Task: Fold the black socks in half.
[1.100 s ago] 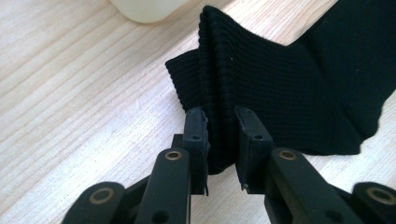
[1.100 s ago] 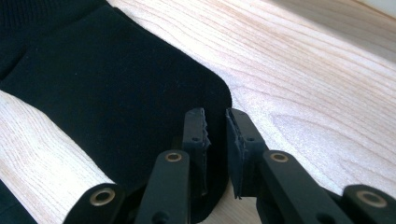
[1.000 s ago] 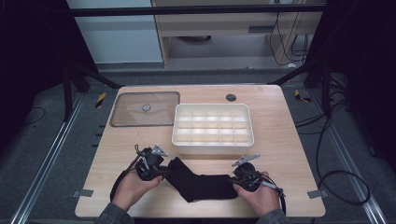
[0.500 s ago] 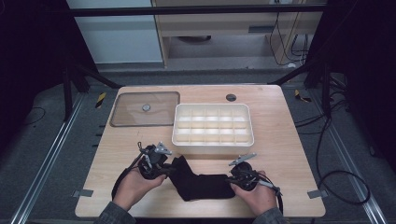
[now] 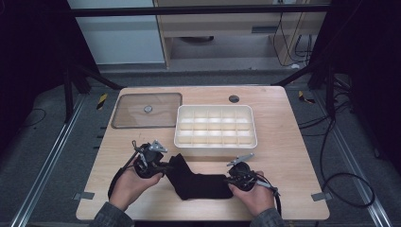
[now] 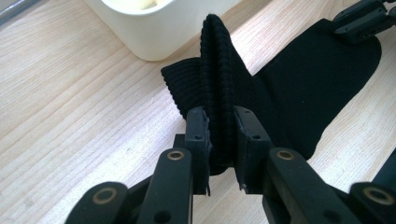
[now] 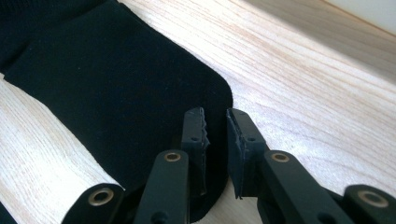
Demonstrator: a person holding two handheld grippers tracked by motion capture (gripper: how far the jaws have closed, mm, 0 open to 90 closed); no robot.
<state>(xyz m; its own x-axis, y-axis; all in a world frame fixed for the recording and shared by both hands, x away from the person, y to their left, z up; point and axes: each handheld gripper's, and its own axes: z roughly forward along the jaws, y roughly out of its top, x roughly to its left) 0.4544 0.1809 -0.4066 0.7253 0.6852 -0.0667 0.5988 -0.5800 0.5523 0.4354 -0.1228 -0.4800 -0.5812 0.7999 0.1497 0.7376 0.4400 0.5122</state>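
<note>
The black sock lies flat on the worktop before the compartment tray, its cuff pinched in your left hand-held gripper, your right hand-held gripper narrowly parted over the toe, so next clamp there.

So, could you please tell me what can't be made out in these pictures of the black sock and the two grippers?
- Right gripper: its jaws straddle the toe edge of the black knitted sock; whether the pads press the fabric is hidden between them in the right gripper view.
- White plastic divided tray: cut off by the top edge of the left gripper view.
- Small round dark thing on the table: too small in the high view.
</note>
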